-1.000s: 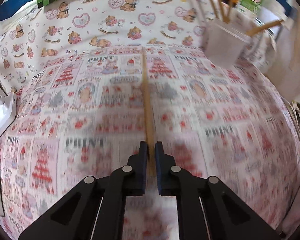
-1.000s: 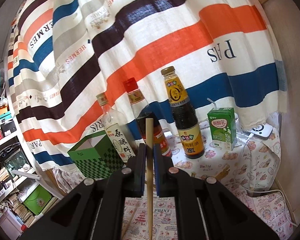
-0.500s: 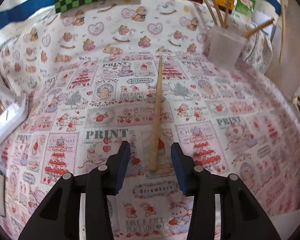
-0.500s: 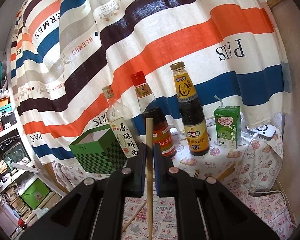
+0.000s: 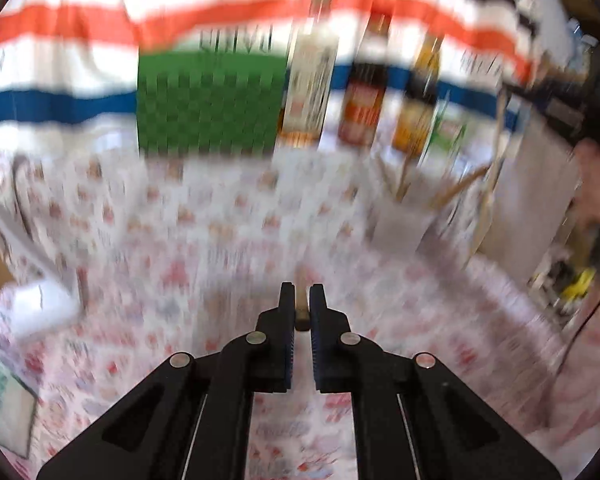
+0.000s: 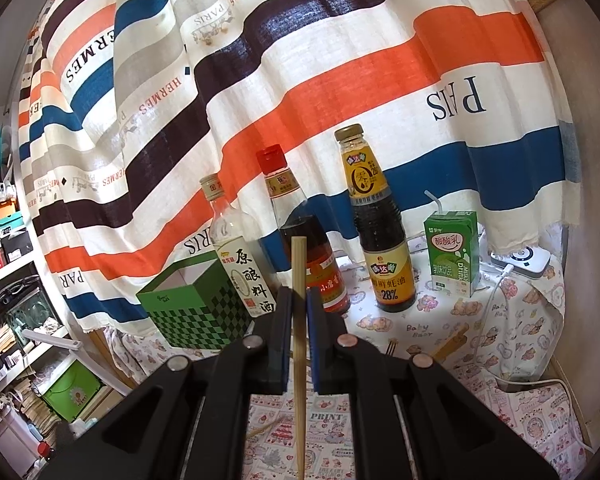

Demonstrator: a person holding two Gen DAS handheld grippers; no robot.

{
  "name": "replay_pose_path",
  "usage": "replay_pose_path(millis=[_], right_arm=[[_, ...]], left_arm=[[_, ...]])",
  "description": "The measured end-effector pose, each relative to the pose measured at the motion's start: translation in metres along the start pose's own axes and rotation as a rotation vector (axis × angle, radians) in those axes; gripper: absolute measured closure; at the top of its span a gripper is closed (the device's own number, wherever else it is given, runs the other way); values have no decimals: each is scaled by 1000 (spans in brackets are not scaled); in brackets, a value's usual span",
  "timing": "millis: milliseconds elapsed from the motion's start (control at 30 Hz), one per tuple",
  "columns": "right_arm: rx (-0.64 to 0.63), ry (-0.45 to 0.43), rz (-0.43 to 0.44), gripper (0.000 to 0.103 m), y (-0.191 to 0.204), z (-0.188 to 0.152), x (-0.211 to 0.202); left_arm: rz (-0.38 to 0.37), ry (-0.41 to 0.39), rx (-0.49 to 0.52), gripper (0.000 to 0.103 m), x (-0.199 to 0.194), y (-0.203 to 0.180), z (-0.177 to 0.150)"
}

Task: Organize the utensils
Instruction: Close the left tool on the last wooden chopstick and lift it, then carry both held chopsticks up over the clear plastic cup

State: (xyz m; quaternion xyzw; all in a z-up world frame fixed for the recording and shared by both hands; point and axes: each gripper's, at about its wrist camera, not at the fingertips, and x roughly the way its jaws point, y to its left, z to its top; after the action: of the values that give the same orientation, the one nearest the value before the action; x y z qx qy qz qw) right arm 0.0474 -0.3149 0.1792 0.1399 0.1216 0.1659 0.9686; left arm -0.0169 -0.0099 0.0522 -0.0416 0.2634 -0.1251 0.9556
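Standing chopstick (image 6: 299,320) between right gripper (image 6: 299,300) pads

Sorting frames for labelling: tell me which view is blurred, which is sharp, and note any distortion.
Left wrist view: heavy motion blur smears the tablecloth, green checked box and bottles; only the left gripper is crisp. Right wrist view: sharp, bottle labels legible, chopstick clear in the right gripper. Both views: fisheye bending, dark corners.

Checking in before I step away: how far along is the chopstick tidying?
Done: several chopsticks stand in the white holder. In hand: the left gripper, which just closed, pinches a chopstick; the right gripper grips another chopstick. Left: both still need dropping in.
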Motion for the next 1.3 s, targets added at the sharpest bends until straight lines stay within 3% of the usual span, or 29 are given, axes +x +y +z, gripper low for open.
replay_pose_path(millis=[133, 233, 433, 567, 667, 733, 800, 933, 1100, 1200, 1300], right_arm=[[-6, -9, 3, 96, 0, 1, -4], [0, -6, 13, 96, -2, 2, -5], [11, -15, 26, 96, -6, 4, -5], [-27, -87, -17, 96, -5, 4, -11], [-68, -176, -103, 96, -6, 3, -16], [-88, -218, -142, 96, -9, 4, -16], [-68, -249, -115, 96, -16, 5, -17], [-39, -339, -91, 96, -26, 2, -18], [-57, -464, -186, 96, -33, -13, -6], [-47, -448, -160, 96, -43, -16, 6], [-45, -438, -187, 96, -49, -19, 16]], left_arm=[[-27, -52, -19, 97, -25, -4, 35], [-6, -59, -16, 97, -31, -5, 52], [1, -83, -22, 97, -29, -8, 64], [-17, -124, 5, 97, -24, -20, 75], [-25, -223, 21, 97, -28, -34, 90], [-91, -284, 31, 97, -31, -46, 101], [-137, -319, 45, 97, -30, -60, 114], [-215, -315, 93, 97, -16, -92, 137], [-260, -320, 163, 97, 1, -127, 149], [-259, -329, 170, 97, 14, -138, 152], [-270, -308, 151, 97, 32, -139, 156]])
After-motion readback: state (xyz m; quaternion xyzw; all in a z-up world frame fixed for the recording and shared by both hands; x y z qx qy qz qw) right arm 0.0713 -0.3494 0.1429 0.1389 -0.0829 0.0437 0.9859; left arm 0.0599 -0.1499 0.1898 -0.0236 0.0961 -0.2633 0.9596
